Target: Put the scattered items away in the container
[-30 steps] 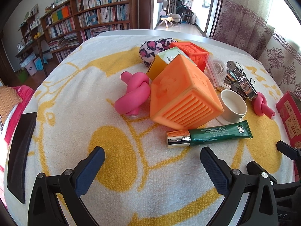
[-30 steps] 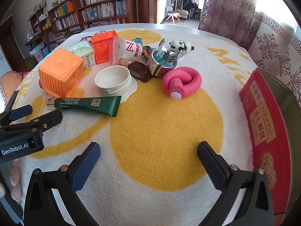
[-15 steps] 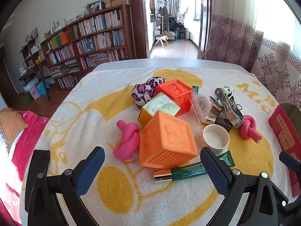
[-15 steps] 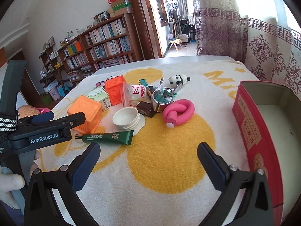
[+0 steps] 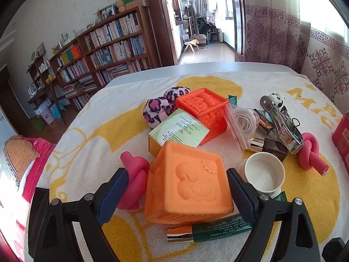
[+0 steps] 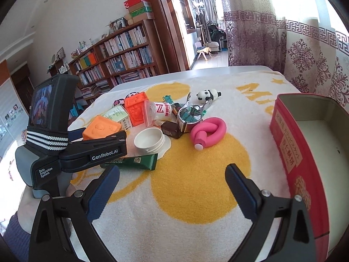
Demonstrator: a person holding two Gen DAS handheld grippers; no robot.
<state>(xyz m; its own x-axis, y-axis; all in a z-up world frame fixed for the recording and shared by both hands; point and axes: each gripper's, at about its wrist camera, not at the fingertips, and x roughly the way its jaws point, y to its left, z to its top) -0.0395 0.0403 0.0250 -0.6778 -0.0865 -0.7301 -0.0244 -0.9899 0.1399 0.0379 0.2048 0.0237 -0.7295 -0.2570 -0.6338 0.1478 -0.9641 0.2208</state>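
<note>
- Towel-covered surface (image 5: pixel 218 80) carries the clutter.
- Left tool (image 5: pixel 176 187), spread wide, straddles the orange cube (image 5: pixel 187 185), not yet clamping it.
- Right tool (image 6: pixel 172 187) hangs released, nearer the red tin (image 6: pixel 292 148).

Scattered items (image 6: pixel 152 122) heaped, red tin (image 6: pixel 305 152) apparently empty
</note>
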